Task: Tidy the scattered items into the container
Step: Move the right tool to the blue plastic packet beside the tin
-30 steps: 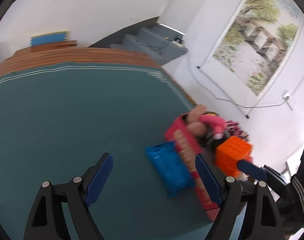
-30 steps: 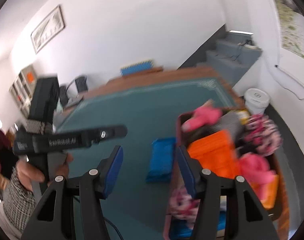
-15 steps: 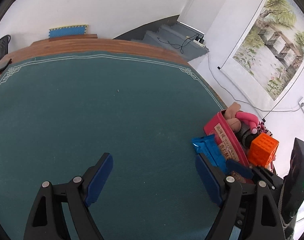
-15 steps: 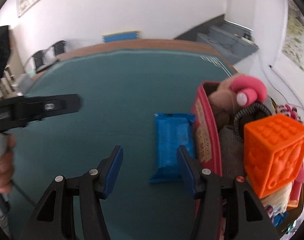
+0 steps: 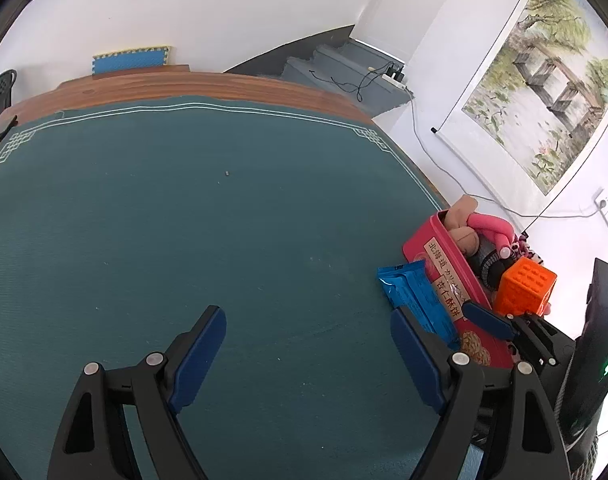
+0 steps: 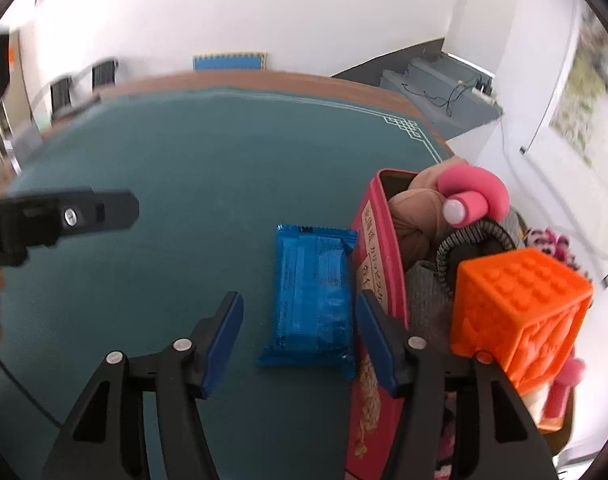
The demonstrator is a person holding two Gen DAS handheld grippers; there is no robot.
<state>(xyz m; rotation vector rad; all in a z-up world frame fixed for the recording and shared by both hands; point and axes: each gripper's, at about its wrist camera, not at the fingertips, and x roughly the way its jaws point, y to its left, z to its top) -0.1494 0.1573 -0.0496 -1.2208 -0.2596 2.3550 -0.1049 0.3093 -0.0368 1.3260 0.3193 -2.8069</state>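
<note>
Both tools tilt downward toward the green worktop, each pointing down at a slant.

The right tool hangs low over the blue snack packet. Its jaws have just been opening and stand apart, with the near end of the packet lying between them; neither blue pad presses on it. The left pad is clear of the wrapper at about 9 o'clock from it, and the right pad sits just beside the packet's right edge, in front of the wall of the red container. The packet lies flat on the worktop, lengthwise, right against the container's left wall at 9 o'clock from it.

The container is heaped full: a brown plush toy, a pink curved toy and an orange studded cube rise above its rim.

The left tool has its jaws wide apart with nothing between them but bare worktop. In its view the packet and container sit at 3 o'clock, with one blue-padded finger of the right tool lying across the container's near end. In the right wrist view, the left tool's black finger shows at 9 o'clock, well apart from the packet.
</note>
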